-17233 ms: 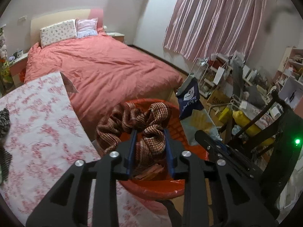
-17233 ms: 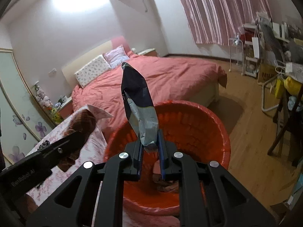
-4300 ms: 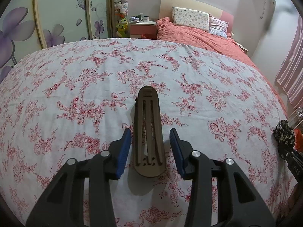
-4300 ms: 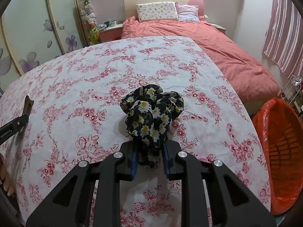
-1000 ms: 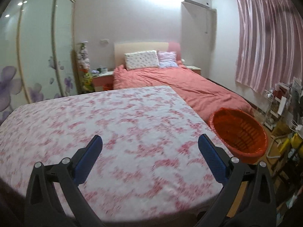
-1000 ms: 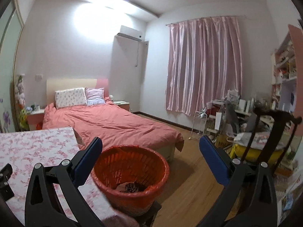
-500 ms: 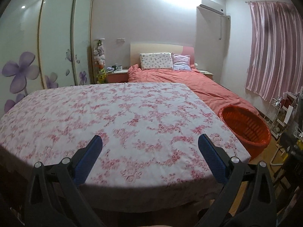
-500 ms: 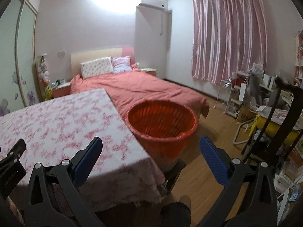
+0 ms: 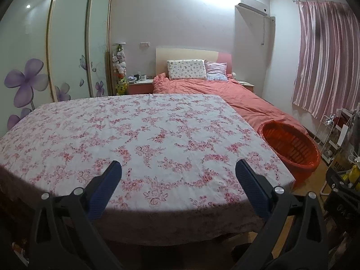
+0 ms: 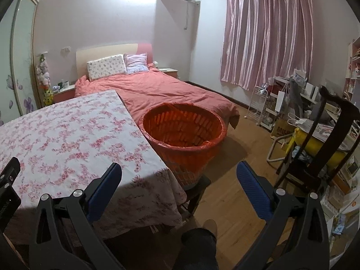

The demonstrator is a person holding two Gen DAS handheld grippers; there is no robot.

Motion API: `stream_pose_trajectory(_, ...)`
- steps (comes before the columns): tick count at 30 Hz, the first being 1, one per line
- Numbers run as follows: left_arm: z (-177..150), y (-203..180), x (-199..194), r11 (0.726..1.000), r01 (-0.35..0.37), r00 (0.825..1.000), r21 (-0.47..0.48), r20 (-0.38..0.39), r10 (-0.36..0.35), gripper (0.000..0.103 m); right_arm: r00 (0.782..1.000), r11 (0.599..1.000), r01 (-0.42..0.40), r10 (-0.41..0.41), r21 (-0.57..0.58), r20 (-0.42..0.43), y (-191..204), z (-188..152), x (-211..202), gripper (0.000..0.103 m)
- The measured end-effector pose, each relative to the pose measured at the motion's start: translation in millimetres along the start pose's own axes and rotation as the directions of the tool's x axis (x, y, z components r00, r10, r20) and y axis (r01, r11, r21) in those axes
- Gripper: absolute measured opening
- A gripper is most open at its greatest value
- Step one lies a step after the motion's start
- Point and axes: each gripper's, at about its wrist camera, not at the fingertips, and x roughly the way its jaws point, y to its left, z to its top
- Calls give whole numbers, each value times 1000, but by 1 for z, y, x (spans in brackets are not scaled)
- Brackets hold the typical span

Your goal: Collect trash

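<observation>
Both tools are held back from the table, which wears a white cloth with a pink flower print. The left gripper has its blue-padded jaws spread wide and holds nothing; it hangs over the near edge of the cloth. The right gripper is likewise spread wide and holds nothing, poised over the table's near right corner and the wooden floor beyond it.

The orange basket stands just beside the right edge of the table, raised on a dark stool whose seat shows under it. From the right wrist view only the ribbed inner wall shows; the bottom is hidden, so I cannot tell what lies inside. In the left wrist view the same basket sits at the far right, between the table and the bed.

The bed, with a salmon cover and two pillows, lies at the far side. Pink curtains hang on the far right wall. A dark wooden chair stands near right, beside cluttered shelves. Wardrobe doors with purple flowers fill the left wall.
</observation>
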Motion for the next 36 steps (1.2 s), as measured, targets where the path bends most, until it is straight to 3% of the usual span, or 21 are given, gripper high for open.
stream_pose_trajectory(24,1,-12,-16,999,-39,999,24,27,38,99,999,999,-37,37,14,23,-9,-2,-8,101)
stream_pose_trajectory(36,3,-16,-24,999,-14,999,32,52,12,99,998,999,-40,39,17,40,-11,-1,-12,101)
